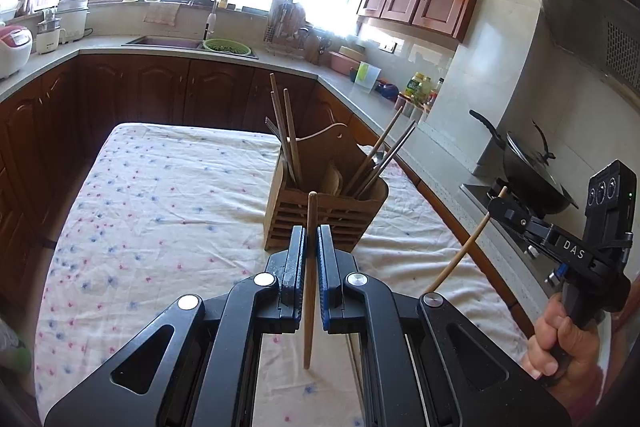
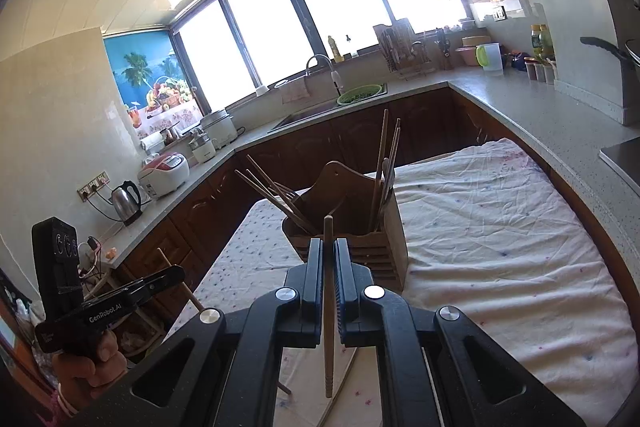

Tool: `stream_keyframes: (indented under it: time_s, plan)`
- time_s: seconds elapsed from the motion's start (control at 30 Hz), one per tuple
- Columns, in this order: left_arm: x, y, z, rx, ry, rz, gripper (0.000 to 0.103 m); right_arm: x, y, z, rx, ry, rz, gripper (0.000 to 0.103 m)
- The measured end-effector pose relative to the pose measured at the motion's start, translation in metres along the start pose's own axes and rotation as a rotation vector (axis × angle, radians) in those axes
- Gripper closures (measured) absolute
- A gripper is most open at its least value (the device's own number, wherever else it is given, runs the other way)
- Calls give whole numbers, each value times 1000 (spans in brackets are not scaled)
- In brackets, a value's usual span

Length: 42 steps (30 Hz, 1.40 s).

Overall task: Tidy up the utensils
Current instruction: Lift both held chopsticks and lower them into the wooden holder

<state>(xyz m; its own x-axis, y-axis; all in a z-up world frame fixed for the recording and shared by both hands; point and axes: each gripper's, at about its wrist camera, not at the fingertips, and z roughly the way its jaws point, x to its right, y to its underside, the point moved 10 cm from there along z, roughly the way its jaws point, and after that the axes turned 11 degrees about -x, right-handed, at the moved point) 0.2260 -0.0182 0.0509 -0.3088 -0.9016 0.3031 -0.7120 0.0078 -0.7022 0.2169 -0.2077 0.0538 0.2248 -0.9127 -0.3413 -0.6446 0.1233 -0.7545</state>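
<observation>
Left tongs (image 1: 311, 239) and right tongs (image 2: 328, 251) each clench a chopstick; wooden utensil holder (image 1: 326, 199) at twelve o'clock on the cloth-covered surface (image 1: 160, 195); wok (image 1: 532, 171) at three o'clock.

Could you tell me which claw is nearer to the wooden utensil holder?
Probably the right claw: its chopstick tip sits right at the holder. The left claw, also gripping a chopstick, seems slightly further back.
</observation>
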Motion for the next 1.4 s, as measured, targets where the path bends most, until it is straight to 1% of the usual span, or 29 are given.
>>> stream_keyframes:
  time_s: [0.3,0.53,0.8,0.93,1.03,1.17,1.27,1.4]
  plan:
    - [6,-19,-9,49,0,5,98,1,-13,-3,29,4,-3,98]
    - [19,-54,-18,107,-2,43,98,2,-38,-6,77,14,-13,98]
    - [31,-113,-34,230,-22,83,98,1,-94,-16,179,26,-24,98]
    - [29,-142,-35,283,-25,63,98,-2,-125,-18,233,42,-36,98]
    - [23,-159,-27,308,-27,35,98,-1,-145,-16,264,52,-34,98]
    - [15,-170,-7,321,-33,5,98,4,-163,-9,293,80,-34,98]
    - [6,-171,11,328,-48,-21,98,9,-167,3,291,96,-30,98]
    - [-3,-160,31,317,-55,-45,98,20,-158,24,277,99,-2,98]
